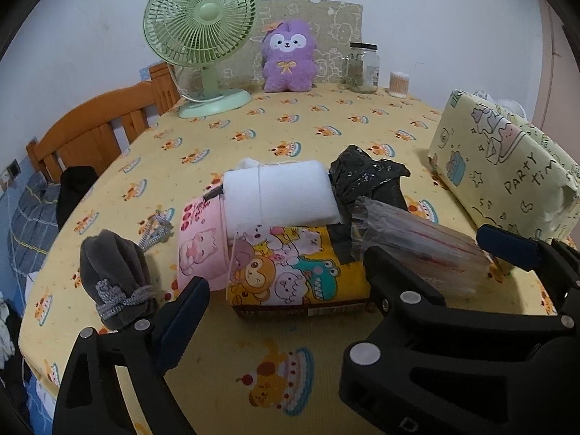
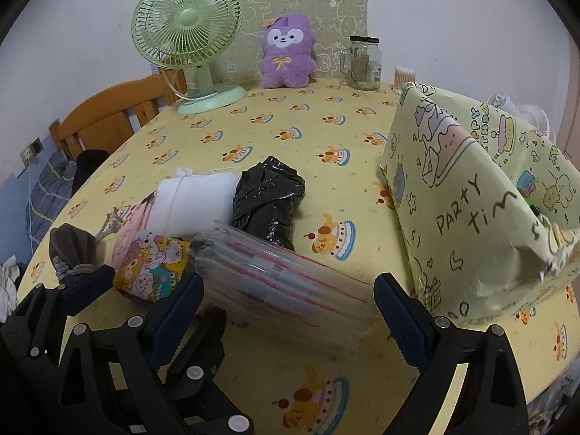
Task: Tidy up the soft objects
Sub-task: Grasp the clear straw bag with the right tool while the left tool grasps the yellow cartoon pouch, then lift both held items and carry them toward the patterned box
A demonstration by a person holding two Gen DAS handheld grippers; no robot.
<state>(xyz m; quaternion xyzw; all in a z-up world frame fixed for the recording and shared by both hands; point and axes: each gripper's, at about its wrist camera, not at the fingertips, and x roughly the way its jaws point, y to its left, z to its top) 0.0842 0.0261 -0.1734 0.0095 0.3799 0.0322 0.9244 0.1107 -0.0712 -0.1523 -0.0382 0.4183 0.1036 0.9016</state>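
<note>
Both grippers, left (image 1: pixel 286 282) & right (image 2: pixel 288 291), hang w/ jaws spread wide, pinching nothing. Clear plastic pack (image 2: pixel 286 282) sits btwn the right jaws near the table's front edge, beside tissue pack (image 1: pixel 297 272), white roll (image 1: pixel 282 192) & black bag (image 2: pixel 268 199).

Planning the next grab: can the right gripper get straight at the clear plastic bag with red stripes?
Probably yes. The right gripper has its jaws open on either side of the clear plastic bag with red stripes, and nothing sits between them.
</note>
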